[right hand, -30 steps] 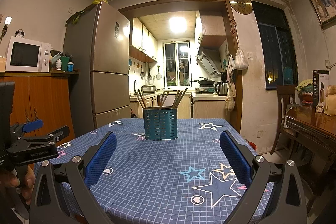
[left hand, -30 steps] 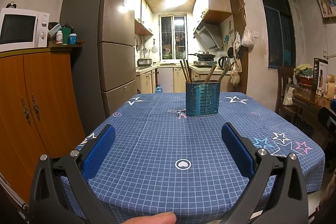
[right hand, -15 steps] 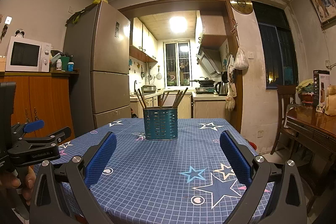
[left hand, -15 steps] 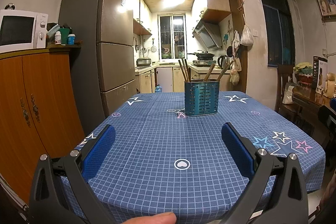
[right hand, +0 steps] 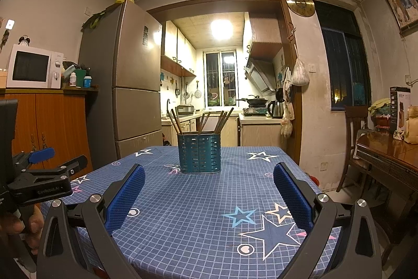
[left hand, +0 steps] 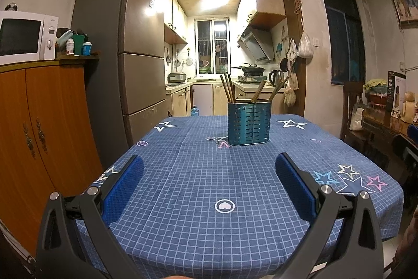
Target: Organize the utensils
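A teal perforated utensil holder [left hand: 248, 122] stands upright on the far middle of the blue checked tablecloth [left hand: 198, 184]. Several wooden chopsticks [left hand: 227, 91] stick out of it. It also shows in the right wrist view [right hand: 199, 153], with its chopsticks [right hand: 220, 120]. My left gripper [left hand: 209, 169] is open and empty, held above the near table edge. My right gripper [right hand: 209, 179] is open and empty too, well short of the holder. The left gripper also shows in the right wrist view [right hand: 41, 174] at the left edge.
A tall fridge [left hand: 122, 62] and an orange cabinet [left hand: 39, 127] with a microwave [left hand: 23, 35] stand left of the table. A dark wooden side table [right hand: 386, 156] and chair [right hand: 352, 137] stand to the right. The kitchen doorway lies behind.
The left wrist view has drifted slightly; the holder sits a little lower in it now. Both grippers stay open and empty. Nothing on the table has moved.
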Demonstrator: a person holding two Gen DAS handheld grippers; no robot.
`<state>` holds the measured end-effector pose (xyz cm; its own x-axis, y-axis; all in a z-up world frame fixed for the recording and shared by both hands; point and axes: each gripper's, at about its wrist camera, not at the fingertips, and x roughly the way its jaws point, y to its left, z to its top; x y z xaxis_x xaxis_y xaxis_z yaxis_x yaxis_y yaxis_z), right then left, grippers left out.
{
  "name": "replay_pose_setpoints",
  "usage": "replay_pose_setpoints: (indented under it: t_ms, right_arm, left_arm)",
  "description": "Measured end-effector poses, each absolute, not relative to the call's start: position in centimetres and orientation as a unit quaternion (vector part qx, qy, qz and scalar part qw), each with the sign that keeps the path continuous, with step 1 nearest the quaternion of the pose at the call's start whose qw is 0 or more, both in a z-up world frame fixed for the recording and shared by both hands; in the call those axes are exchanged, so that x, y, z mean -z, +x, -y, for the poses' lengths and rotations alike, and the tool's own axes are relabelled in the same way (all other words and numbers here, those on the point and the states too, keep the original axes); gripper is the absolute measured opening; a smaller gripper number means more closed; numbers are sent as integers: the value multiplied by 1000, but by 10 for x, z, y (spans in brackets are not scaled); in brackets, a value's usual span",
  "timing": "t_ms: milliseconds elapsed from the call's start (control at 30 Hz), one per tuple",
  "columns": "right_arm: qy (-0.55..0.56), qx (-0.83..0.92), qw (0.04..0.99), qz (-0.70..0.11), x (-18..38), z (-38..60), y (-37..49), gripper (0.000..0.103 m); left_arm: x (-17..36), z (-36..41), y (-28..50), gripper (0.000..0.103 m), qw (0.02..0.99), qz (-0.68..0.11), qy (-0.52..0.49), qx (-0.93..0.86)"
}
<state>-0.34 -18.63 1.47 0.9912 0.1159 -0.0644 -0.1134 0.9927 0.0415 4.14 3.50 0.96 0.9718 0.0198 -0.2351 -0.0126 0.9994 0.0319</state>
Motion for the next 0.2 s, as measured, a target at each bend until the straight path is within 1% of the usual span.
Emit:
replay_pose_setpoints:
  t_ms: [200]
  right_arm:
    - [18,-58,998,-34,-12,186,2,98]
  left_arm:
    - [-7,-31,43,98,992,-125,22,-4]
